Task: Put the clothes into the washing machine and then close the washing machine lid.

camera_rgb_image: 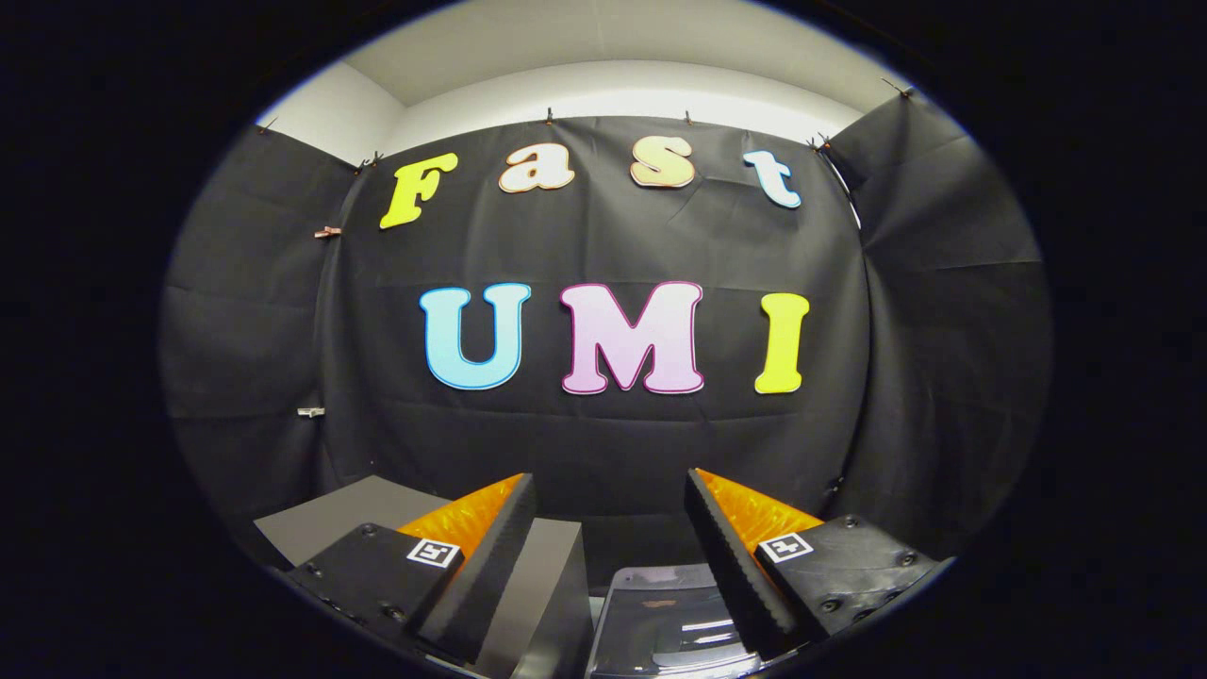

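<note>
1. Wall: black cloth closes the booth on 3 sides, well beyond the fingers.

2. Grey block: a flat-topped grey surface lies low, under and outside the left finger, and runs in toward the gap.

3. Washer: a glossy grey top panel lies below the gap between the 2 fingers, nearer the right one and just beside the block. Only this part is visible. I cannot tell whether the panel is the lid lying shut or some other face, or whether any clothes are inside.

4. Gripper: released, its fingers spread wide with nothing between them, held level and aimed at the wall, above the washer.

Assessment: the scene fits 2 stages, clothes waiting to go in or clothes inside under a shut lid. The frame does not settle which.

Recommendation, as a judgement: tip the gripper down until the whole washer top sits ahead of the fingers, and check the lid's state before committing. Keep the fingers spread during the descent. Come in from above, clear of the block's edge, which sits close enough to catch the left finger.
</note>
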The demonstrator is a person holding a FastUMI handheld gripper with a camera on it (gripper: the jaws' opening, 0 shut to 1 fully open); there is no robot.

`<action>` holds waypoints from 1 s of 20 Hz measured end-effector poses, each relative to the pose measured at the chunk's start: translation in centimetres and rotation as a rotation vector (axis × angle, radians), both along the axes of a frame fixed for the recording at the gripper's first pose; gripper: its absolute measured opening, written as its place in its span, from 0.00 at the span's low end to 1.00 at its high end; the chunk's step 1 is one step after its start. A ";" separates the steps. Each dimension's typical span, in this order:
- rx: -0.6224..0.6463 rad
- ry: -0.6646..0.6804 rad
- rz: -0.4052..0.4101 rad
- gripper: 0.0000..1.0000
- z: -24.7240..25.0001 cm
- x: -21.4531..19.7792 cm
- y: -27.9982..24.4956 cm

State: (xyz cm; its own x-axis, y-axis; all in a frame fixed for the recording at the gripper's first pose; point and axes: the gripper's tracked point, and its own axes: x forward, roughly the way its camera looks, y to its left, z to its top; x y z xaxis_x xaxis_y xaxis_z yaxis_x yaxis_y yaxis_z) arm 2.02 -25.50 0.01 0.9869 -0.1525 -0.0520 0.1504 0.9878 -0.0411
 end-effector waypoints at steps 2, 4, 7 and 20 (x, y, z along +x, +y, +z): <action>-0.004 0.002 0.008 0.99 -0.1 -0.1 0.2; -0.004 0.006 0.010 0.99 -0.2 -0.1 0.3; -0.003 0.014 0.013 0.99 -0.5 -0.2 0.4; -0.026 0.025 0.020 0.99 -0.2 -0.7 0.7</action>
State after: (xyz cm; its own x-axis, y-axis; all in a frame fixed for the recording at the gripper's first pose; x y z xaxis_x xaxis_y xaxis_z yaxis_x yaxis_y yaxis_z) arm 1.35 -24.85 -0.23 0.9882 -0.1345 -0.0730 0.1294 0.9891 -0.0701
